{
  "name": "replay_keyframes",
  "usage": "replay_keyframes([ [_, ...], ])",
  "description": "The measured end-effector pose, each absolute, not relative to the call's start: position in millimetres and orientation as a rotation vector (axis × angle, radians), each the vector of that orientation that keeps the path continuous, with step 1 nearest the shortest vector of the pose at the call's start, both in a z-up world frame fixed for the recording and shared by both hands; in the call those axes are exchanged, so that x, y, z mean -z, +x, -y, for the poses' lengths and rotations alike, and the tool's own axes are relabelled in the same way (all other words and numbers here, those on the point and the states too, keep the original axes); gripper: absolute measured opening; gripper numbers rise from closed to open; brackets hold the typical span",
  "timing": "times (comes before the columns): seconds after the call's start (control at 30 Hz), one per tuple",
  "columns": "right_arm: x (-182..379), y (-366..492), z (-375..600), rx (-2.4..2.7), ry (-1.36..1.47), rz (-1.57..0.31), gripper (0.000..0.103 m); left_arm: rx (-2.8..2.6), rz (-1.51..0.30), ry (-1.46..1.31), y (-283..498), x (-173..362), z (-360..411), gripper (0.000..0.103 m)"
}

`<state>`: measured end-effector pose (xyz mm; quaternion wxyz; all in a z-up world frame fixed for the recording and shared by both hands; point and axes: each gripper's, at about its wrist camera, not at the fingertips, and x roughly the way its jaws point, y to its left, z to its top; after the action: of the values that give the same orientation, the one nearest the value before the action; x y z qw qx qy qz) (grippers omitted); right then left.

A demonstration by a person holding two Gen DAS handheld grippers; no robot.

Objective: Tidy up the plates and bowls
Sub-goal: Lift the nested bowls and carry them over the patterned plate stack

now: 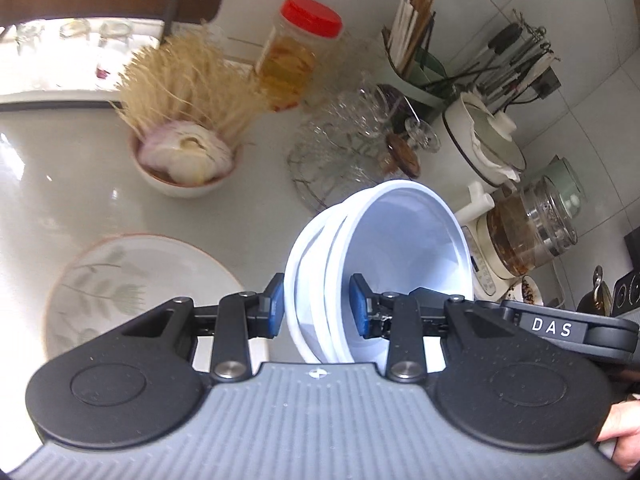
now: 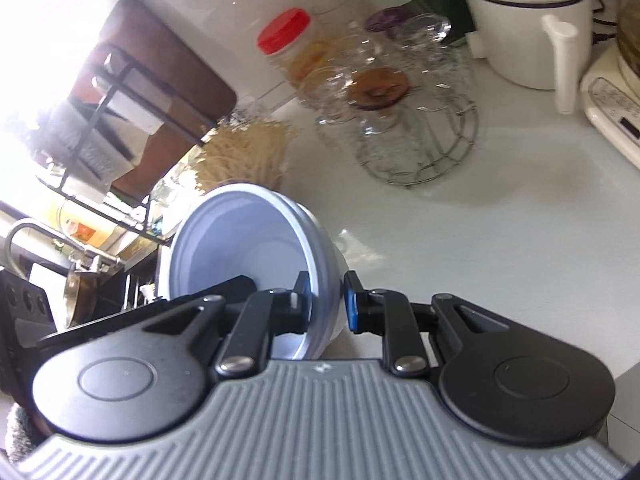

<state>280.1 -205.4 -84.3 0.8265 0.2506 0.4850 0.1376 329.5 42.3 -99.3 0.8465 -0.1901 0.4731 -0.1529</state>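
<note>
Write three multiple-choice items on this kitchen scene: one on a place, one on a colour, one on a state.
1. Where is the flowered plate?
A. on the counter
B. in the wire rack
C. in the left gripper

2. What colour is the jar lid?
A. green
B. red
C. black

3. How is the left gripper?
A. open and empty
B. shut on the white bowls
C. resting on the plate

Answers: 1 A, it lies flat on the counter. 2 B, the lid is red. 3 B, its fingers clamp the rims of the white bowls.

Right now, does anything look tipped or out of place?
Yes. Both white bowl stacks are tilted on edge in mid-air: one in the left claw, one in the right claw.
</note>
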Motion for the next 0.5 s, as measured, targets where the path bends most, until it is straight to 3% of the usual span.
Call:
replay_keyframes([
  [0.5,108,279,119,-0.376,0.44,-1.108,0.02,0.201,-1.032,-0.463,302,130,-131,0.039],
])
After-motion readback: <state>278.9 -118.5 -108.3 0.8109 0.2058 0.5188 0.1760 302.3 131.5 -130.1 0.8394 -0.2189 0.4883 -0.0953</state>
